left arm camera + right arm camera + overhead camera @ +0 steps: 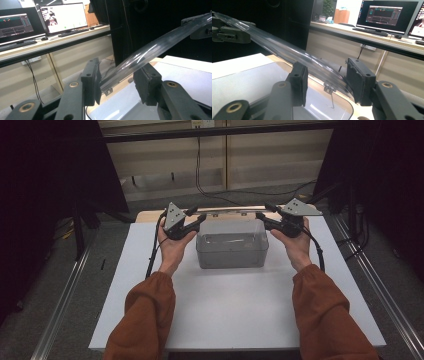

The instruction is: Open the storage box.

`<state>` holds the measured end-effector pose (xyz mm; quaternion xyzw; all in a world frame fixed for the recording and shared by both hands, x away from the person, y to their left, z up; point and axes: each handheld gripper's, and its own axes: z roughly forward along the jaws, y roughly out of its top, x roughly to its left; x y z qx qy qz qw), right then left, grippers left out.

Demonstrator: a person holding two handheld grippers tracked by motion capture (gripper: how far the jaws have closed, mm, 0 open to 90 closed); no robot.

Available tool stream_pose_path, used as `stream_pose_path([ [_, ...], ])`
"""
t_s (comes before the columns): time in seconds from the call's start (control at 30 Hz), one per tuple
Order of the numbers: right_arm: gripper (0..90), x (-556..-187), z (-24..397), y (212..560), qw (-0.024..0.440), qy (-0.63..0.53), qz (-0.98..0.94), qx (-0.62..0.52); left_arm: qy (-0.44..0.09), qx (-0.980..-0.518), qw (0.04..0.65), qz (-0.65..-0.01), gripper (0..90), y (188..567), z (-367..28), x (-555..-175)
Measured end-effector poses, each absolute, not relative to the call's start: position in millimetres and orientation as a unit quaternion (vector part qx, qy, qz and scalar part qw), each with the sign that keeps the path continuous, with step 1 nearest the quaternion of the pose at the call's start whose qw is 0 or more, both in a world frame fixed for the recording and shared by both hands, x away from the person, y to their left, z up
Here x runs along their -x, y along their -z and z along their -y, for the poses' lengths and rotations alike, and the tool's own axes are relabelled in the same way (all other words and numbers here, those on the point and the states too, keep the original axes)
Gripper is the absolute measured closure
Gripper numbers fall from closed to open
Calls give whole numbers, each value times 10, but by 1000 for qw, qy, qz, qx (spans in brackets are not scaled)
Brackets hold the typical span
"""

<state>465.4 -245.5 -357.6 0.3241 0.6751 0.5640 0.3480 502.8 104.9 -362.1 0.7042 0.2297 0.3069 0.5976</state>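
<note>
Clear lid hanging over the bench's far edge, above the clear box, long axis running side to side, each end sitting between one gripper's half-spread jaws. Left gripper and right gripper pointing inward, palms facing. Pads seemingly not yet pressing; glare blurring contact.

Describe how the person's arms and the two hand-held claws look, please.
Both forearms wear loose rust-orange sleeves with gathered cuffs. Each hand holds a black claw: the left claw and the right claw each carry a grey three-cornered plate with small holes, blocky black jaws with brass-coloured pivots, and a trailing black cable.
</note>
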Motion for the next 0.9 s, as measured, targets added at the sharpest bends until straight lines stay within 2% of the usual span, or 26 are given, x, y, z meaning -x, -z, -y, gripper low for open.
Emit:
stream_pose_path([
  [0.47,457,-4827,2479,3535,360,-549,-675,-336,-310,-699,601,-232,619,3581,-1051,-5113],
  [0.8,571,-4942,2493,3625,349,-547,-680,-342,-314,-697,602,-230,637,3565,-1064,-5170],
  [0.9,574,-4966,2508,3641,351,-546,-678,-344,-308,-693,608,-234,642,3576,-1077,-5205],
])
